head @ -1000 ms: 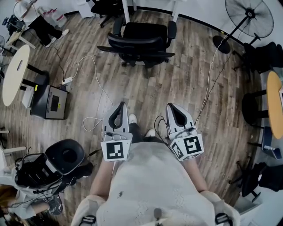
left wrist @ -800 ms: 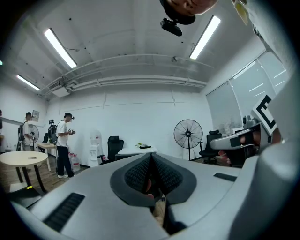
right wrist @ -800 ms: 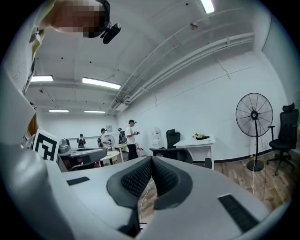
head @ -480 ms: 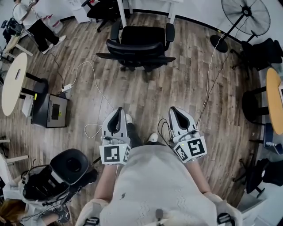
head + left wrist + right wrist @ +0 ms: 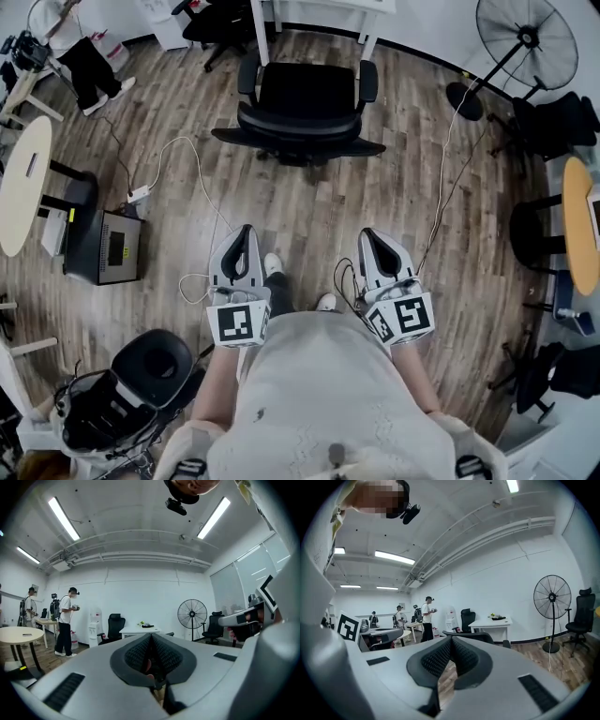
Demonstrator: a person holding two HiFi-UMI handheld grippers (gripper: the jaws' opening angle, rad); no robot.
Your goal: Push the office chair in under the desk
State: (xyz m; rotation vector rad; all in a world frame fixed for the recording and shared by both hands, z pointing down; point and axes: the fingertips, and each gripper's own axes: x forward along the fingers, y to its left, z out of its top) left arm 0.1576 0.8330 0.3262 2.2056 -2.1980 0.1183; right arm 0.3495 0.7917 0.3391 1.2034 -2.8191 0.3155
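The black office chair (image 5: 305, 108) stands on the wood floor with its backrest toward me, just in front of the white desk (image 5: 323, 7) at the top edge of the head view. My left gripper (image 5: 242, 242) and right gripper (image 5: 371, 244) are side by side, level, pointing at the chair and well short of it. Both are shut with nothing between the jaws. In the right gripper view the chair's backrest (image 5: 473, 637) shows above the shut right gripper (image 5: 451, 640), with the desk (image 5: 494, 622) behind. In the left gripper view the shut left gripper (image 5: 151, 638) hides most of the chair.
A white cable (image 5: 202, 178) loops over the floor at left, beside a black box (image 5: 105, 246) and a round table (image 5: 23, 183). A standing fan (image 5: 525, 42) and dark chairs (image 5: 553, 122) are at right. Another chair (image 5: 150, 352) is at lower left. A person (image 5: 80, 52) stands far left.
The floor and the black box have slid down the head view as I stepped forward. Both grippers have come nearer to the chair, still shut and side by side.
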